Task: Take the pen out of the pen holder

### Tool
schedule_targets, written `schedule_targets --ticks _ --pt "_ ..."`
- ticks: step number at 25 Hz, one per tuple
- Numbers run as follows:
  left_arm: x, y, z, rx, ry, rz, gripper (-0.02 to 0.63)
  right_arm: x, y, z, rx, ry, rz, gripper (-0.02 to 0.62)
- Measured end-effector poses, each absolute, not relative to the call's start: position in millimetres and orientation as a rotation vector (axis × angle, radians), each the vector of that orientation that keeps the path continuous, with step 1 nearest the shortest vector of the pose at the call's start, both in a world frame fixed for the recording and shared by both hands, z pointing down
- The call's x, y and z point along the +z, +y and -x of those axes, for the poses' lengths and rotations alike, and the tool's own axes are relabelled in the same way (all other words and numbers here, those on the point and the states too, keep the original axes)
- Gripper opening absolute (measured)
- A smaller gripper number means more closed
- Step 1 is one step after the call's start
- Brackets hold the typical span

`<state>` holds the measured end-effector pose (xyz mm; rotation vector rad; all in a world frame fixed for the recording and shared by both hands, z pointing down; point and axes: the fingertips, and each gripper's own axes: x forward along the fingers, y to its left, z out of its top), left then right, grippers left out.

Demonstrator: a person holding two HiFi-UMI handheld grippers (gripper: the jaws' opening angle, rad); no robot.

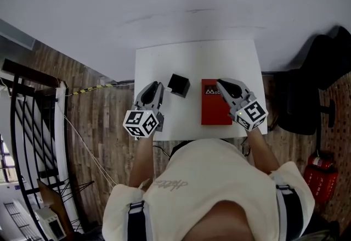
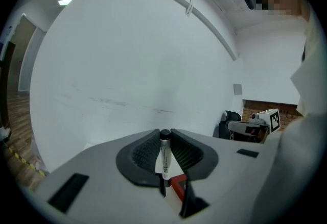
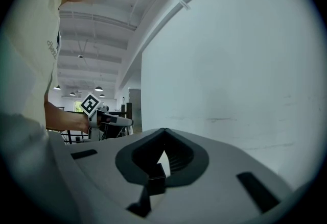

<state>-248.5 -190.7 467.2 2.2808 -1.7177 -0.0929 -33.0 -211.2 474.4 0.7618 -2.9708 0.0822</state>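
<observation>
A white pen with a black cap (image 2: 164,159) stands upright between the pads of my left gripper (image 2: 164,135), which is shut on it. In the head view the left gripper (image 1: 155,89) hangs above the table's left part, just left of the black square pen holder (image 1: 179,85). The pen itself is hidden there by the jaws. My right gripper (image 1: 226,87) hovers over a red book (image 1: 214,104). Its jaws (image 3: 164,131) meet at the tips with nothing between them.
The small white table (image 1: 192,59) stands against a white wall. A black office chair (image 1: 307,97) is at the right and a black metal rack (image 1: 33,124) at the left on the wooden floor. A corner of the red book (image 2: 179,187) shows below the left jaws.
</observation>
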Motion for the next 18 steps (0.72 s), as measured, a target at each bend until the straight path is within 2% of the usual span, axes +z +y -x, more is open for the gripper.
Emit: schedule_targets --ticks 18 --pt "477.1 -196.6 251.6 -0.102 -1.682 -2.287 0.078 478.5 -212.1 28.8 0.063 -2.931 -0.798 0.006"
